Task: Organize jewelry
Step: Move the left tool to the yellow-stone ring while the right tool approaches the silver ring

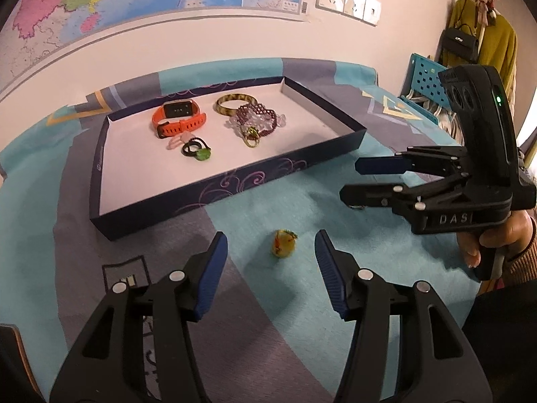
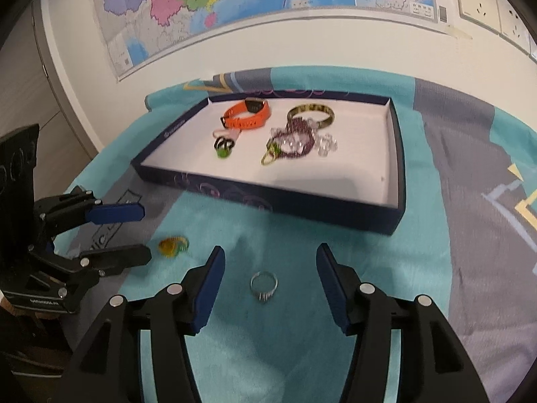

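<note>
Two rings left on the cloth, both grippers open above them

The left gripper [image 1: 270, 262] stands open astride the yellow ring [image 1: 284, 243] at lower centre; the right gripper [image 2: 268, 280] is open around the silver ring [image 2: 264, 284], low in its view. Neither is gripped. Both rings lie flat on the soft blanket [image 1: 261, 198], so closing pads may pinch fabric or flick a ring away, short of the tray [image 1: 231, 181] at mid-frame.
</note>
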Tool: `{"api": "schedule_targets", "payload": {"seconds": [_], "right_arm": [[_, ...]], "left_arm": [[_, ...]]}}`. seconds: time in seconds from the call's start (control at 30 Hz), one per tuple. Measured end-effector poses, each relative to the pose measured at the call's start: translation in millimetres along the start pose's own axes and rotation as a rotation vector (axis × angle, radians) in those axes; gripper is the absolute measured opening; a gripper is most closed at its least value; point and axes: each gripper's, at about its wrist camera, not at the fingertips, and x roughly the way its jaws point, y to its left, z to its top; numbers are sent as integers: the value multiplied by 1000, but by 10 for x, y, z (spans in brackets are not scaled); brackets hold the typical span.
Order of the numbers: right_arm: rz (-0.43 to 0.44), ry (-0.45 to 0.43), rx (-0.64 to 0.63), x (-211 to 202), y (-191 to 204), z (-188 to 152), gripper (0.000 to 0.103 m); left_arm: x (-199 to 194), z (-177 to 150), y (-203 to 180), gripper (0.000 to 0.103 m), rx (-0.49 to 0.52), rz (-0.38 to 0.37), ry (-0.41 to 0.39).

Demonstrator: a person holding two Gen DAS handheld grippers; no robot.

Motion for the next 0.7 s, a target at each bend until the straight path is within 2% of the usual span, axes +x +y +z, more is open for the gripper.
{"api": "schedule_targets", "payload": {"seconds": [0.4, 0.7], "right_arm": [[-21, 27, -51, -12, 130, -106, 54], [-32, 39, -67, 3, 164, -118, 54]], "left_arm": [[103, -21, -32, 49, -17, -8, 37], [164, -34, -20, 34, -26, -14, 67]]}}
